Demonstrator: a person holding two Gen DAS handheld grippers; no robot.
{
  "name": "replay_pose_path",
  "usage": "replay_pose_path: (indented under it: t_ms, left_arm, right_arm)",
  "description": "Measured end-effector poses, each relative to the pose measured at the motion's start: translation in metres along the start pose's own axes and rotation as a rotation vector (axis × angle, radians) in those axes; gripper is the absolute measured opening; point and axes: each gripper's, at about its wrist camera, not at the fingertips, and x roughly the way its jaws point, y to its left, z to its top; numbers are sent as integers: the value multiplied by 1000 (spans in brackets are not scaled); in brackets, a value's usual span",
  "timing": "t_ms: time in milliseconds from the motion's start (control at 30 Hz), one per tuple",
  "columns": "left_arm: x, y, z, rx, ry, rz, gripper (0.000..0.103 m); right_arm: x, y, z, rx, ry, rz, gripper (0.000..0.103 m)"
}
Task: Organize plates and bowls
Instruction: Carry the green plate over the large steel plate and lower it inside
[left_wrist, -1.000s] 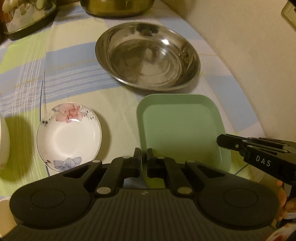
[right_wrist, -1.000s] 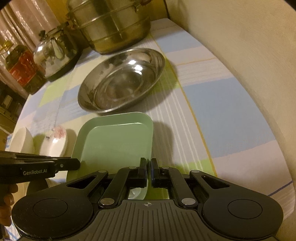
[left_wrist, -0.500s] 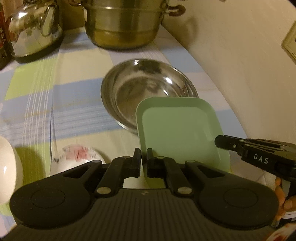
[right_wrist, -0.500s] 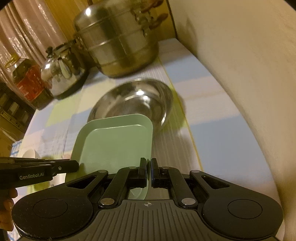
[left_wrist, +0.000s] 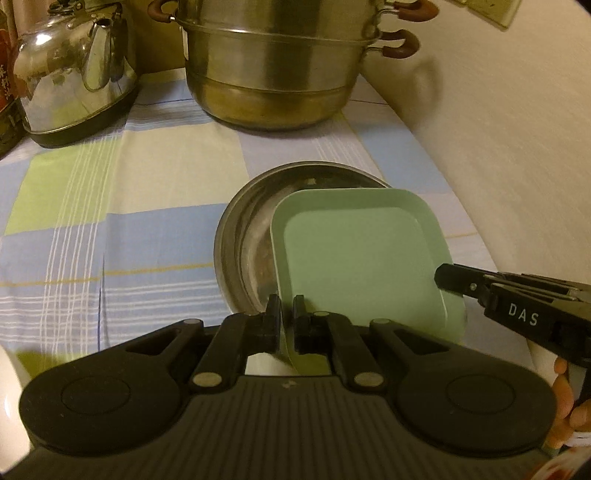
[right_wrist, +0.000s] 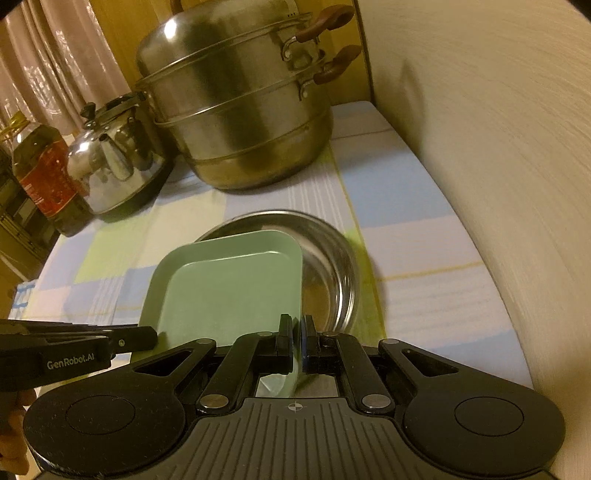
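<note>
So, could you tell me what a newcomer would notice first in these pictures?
The green square plate, pinched at its near edge by both the left hand-held gripper and the right hand-held gripper, sits over the steel bowl. Behind them stands a large steel steamer pot beside a kettle.

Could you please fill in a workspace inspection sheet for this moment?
Surface: checked cloth covers the table.
Job's things: green plate held over the steel bowl.
Clutter: steamer pot, kettle, oil bottle.
Grippers: left gripper and right gripper both shut on the green plate's near edge.
Cables: nothing seen.
Surroundings: wall on the right, curtain behind.
</note>
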Motion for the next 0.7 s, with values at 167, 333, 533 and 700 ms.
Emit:
replay_pose_path:
  t_ms: [167, 333, 533, 700]
  left_arm:
    - [17, 2, 11, -14, 12, 22, 5]
    - [32, 4, 16, -25, 35, 37, 5]
    - [45, 6, 15, -35, 64, 49, 5]
    - [54, 9, 15, -46, 83, 51, 5]
  right_arm:
    - [22, -6, 11, 2, 21, -1, 4]
    - [41, -10, 18, 0, 55, -3, 4]
    - [61, -15, 18, -4, 92, -13, 4]
    - [69, -17, 19, -8, 108, -15, 4]
